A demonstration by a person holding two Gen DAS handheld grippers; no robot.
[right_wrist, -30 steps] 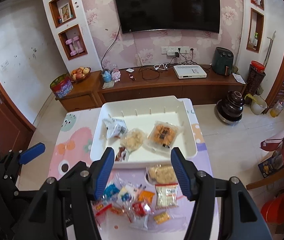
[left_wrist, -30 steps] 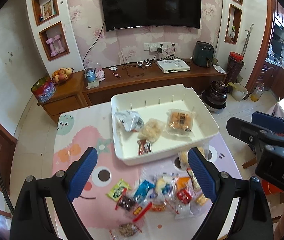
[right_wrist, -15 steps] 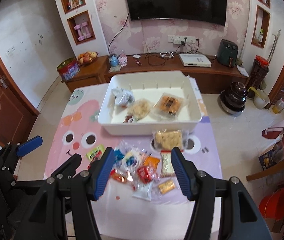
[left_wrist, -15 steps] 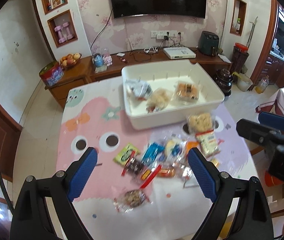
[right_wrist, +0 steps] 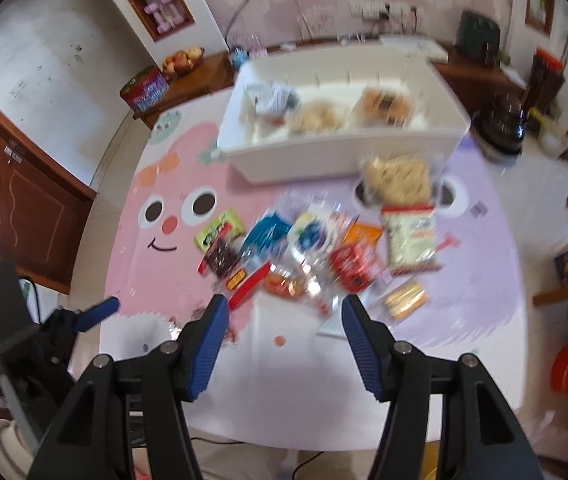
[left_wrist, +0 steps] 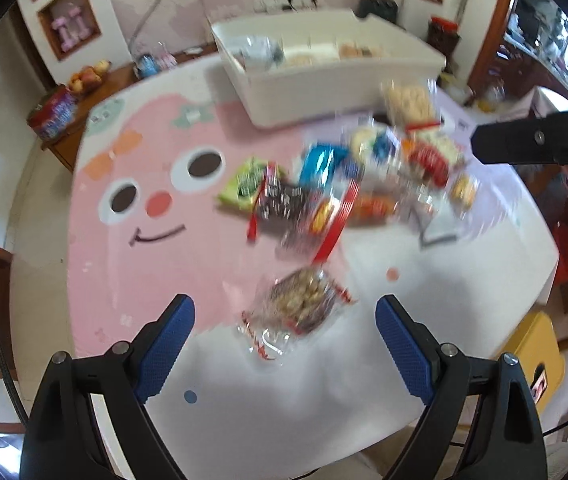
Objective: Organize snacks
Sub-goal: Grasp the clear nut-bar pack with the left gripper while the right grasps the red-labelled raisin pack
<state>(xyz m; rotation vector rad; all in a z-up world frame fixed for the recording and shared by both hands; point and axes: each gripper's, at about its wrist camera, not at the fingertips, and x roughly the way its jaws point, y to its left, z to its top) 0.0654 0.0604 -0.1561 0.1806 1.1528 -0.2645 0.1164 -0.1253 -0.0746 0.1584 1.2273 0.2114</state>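
Note:
A heap of small snack packets [left_wrist: 347, 184] [right_wrist: 311, 248] lies mid-table on a pink cartoon-face tablecloth. A clear packet of brown nut snack [left_wrist: 299, 308] lies apart, nearer me, just ahead of my left gripper [left_wrist: 284, 320], which hangs above it, open wide and empty. My right gripper [right_wrist: 284, 312] is open about half way with nothing between its pads, over the heap's near edge. Behind the heap a white bin [left_wrist: 347, 92] [right_wrist: 343, 152] holds three packets. The right gripper's black body [left_wrist: 539, 140] shows at the right of the left wrist view. Both views are blurred.
A pale biscuit packet [right_wrist: 397, 178] and a red-topped cracker packet [right_wrist: 409, 236] lie right of the heap. The table's near edge [left_wrist: 323, 452] is close below. A wooden sideboard [right_wrist: 188, 76] with fruit and a tin runs behind; a yellow box [left_wrist: 535, 356] sits on the floor at the right.
Both grippers have come down and tilted toward the table, so the snacks now look much larger and closer. Jaw openings look unchanged. Nothing on the table has moved.

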